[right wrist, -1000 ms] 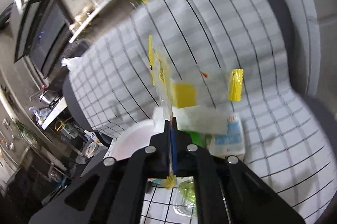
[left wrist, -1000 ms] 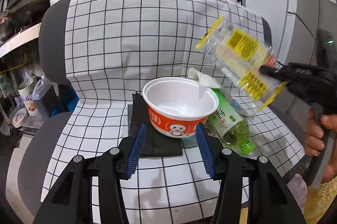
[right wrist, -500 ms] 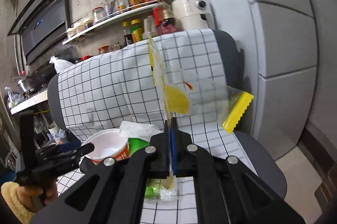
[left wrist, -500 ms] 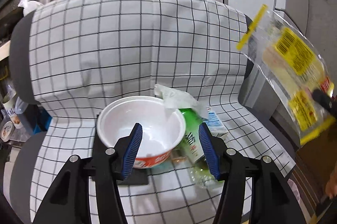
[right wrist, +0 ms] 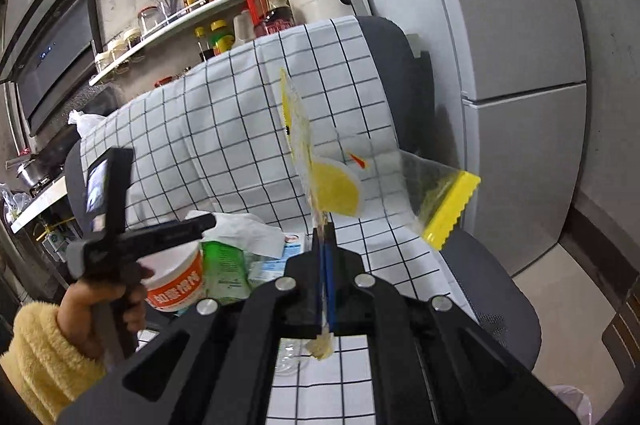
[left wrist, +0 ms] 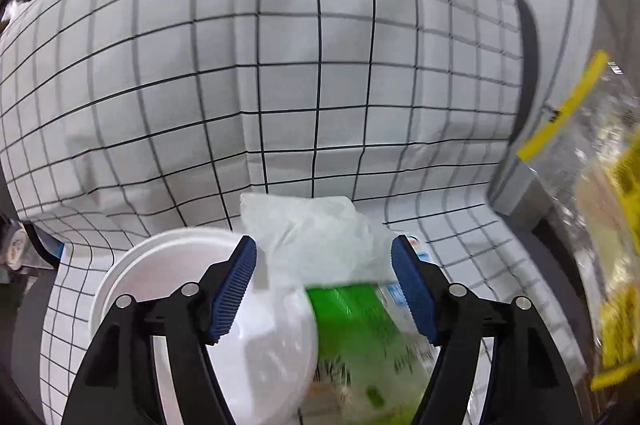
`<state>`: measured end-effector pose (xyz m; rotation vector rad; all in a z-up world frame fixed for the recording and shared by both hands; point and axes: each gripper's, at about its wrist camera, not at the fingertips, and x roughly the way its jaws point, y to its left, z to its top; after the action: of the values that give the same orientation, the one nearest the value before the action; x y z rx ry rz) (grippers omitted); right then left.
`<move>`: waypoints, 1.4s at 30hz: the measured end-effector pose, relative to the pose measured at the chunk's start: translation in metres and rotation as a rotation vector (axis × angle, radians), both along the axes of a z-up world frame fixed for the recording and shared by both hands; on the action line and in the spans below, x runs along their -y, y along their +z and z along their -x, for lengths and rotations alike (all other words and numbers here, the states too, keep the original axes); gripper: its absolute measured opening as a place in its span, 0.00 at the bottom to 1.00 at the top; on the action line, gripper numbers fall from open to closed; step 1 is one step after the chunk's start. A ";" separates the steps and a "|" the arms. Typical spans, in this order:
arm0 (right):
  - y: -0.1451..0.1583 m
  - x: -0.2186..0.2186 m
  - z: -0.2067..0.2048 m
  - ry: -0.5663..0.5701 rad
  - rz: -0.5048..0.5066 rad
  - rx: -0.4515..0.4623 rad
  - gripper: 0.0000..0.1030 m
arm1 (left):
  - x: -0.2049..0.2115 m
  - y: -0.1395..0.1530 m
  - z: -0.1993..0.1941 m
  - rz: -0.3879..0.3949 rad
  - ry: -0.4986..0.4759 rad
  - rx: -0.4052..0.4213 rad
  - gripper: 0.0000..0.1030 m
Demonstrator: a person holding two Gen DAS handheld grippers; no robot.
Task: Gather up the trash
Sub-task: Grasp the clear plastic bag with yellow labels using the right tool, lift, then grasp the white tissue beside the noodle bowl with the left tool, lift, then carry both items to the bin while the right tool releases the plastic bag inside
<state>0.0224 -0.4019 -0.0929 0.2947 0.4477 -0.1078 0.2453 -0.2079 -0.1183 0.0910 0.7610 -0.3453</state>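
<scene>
Your right gripper [right wrist: 325, 245] is clamped on the yellow-edged wrapper [right wrist: 448, 211]; left gripper [left wrist: 324, 289], jaws opening around the crumpled tissue [left wrist: 316, 229] and green bottle [left wrist: 360, 329] mid-seat on the chair [right wrist: 492, 289], touching neither, needs lowering, then closing.

Readable text in the scene
Only the orange cup [right wrist: 175, 285] shows white Chinese characters on its band; print on the green bottle [right wrist: 224, 267] is too blurred.

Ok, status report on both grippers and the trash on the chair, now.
Right gripper shut on clear yellow-edged wrapper, held clear of the chair. Left gripper opening over crumpled white plastic and green bottle; white bowl crowds its left finger.
</scene>
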 end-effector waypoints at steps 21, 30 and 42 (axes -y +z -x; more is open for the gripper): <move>-0.008 0.026 0.011 -0.030 -0.034 -0.006 0.02 | 0.008 0.018 -0.001 0.054 -0.052 0.102 0.01; 0.013 0.036 0.069 -0.099 -0.051 0.049 0.02 | -0.025 0.071 0.101 0.279 -0.222 0.185 0.01; -0.026 0.058 0.189 -0.348 -0.016 -0.087 0.02 | 0.013 0.018 0.232 0.330 -0.446 0.147 0.02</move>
<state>-0.1667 -0.4595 -0.1188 0.3833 0.4810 -0.4579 0.0136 -0.2210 -0.1003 -0.0269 0.5242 -0.8743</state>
